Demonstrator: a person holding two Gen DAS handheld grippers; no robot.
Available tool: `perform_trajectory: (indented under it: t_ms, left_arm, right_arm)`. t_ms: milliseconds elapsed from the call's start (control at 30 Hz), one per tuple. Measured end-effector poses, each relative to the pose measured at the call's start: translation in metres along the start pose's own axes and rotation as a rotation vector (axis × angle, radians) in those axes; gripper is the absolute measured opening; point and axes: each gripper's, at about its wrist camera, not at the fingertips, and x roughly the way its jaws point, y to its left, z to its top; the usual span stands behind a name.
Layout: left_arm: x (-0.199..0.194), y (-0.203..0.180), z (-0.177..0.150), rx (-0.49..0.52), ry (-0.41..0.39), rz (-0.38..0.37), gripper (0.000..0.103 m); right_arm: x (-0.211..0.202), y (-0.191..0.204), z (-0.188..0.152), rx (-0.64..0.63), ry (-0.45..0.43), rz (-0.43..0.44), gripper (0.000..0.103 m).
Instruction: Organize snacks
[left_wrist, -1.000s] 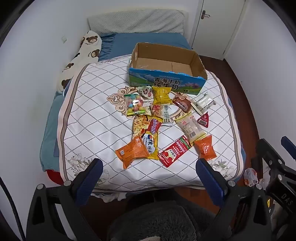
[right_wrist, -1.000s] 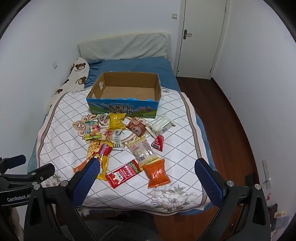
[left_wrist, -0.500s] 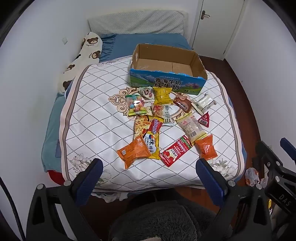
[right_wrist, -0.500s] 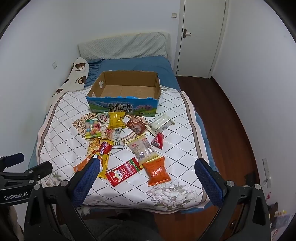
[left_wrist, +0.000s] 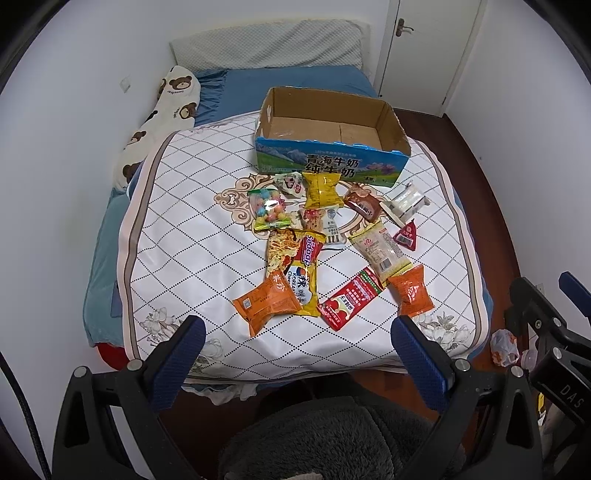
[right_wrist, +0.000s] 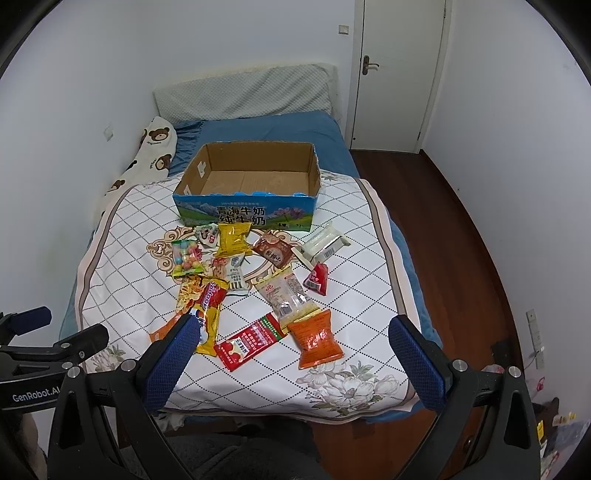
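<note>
Several snack packets lie on a white quilted bed cover (left_wrist: 184, 258): an orange packet (left_wrist: 266, 302), a yellow-red noodle pack (left_wrist: 304, 273), a red sachet (left_wrist: 349, 303), another orange packet (right_wrist: 314, 339), a yellow bag (right_wrist: 232, 240) and a candy bag (left_wrist: 269, 208). An empty open cardboard box (left_wrist: 328, 147) stands behind them; it also shows in the right wrist view (right_wrist: 251, 192). My left gripper (left_wrist: 295, 350) and right gripper (right_wrist: 291, 350) are both open and empty, held above the foot of the bed, short of the snacks.
A bear-print pillow (left_wrist: 162, 110) lies along the left wall. A grey headboard cushion (right_wrist: 243, 92) and a white door (right_wrist: 399, 66) are at the back. Wood floor (right_wrist: 461, 229) runs right of the bed. A grey fuzzy seat (left_wrist: 325, 439) is below me.
Both grippers have shifted slightly toward the bed, so the snacks sit a little nearer in view. Nothing on the bed has moved.
</note>
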Motion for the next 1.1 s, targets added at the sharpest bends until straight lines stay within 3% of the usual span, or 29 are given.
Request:
perform_trajectory:
  t_ms: [1100]
  left_arm:
    - [0.007,0.0071,0.0072,-0.003,0.006,-0.002,0.103]
  right_arm:
    - [0.0015,0.0036,-0.0002,-0.003,0.0,-0.002,0.103]
